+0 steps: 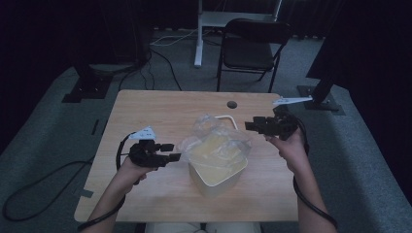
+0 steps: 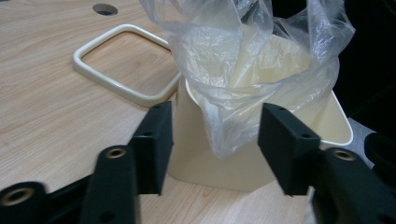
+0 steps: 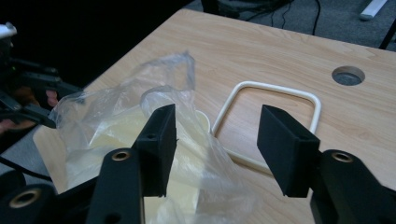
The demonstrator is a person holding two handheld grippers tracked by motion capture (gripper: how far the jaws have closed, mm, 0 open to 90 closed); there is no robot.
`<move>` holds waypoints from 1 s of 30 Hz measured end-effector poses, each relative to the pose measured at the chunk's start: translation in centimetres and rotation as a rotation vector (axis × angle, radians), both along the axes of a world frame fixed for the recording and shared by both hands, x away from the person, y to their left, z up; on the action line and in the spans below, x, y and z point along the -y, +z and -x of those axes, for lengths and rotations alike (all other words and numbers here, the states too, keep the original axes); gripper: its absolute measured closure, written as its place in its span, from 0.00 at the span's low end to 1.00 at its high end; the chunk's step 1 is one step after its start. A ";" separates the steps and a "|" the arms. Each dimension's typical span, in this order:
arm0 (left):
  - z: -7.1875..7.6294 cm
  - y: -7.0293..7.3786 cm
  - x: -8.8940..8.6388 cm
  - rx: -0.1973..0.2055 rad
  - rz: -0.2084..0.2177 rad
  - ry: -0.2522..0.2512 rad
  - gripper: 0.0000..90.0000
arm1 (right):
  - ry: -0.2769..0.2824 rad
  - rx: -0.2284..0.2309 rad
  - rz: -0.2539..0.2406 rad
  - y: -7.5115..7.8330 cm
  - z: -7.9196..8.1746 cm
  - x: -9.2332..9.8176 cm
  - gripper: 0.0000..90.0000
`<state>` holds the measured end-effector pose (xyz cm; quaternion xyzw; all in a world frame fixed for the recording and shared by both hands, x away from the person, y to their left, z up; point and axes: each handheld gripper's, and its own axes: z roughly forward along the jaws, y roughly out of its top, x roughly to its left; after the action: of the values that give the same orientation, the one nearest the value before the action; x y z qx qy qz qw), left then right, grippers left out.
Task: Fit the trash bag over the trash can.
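Dim room: grey carpet [image 1: 43,121], black folding chair [image 1: 252,48] behind wooden table [image 1: 155,111]

We see a pale wood-grain table [image 1: 160,109] with a matt finish. On it stands a smooth cream plastic bin [image 2: 205,158], lined with a thin, crinkled, glossy clear plastic bag [image 2: 243,60]. Beside the bin lies a smooth cream plastic rim frame [image 2: 112,79].
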<state>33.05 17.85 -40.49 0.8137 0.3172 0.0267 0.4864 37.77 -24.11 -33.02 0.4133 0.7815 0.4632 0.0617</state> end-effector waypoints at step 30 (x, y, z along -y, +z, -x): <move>-7.6 -0.3 2.4 -0.181 0.111 -0.030 0.39 | 0.176 -0.167 0.206 -4.4 -5.0 -7.6 1.00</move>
<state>40.63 15.43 -40.84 0.7892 0.3485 -0.0718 0.5006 42.73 -16.48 -37.38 0.3718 0.8605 0.3484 -0.0022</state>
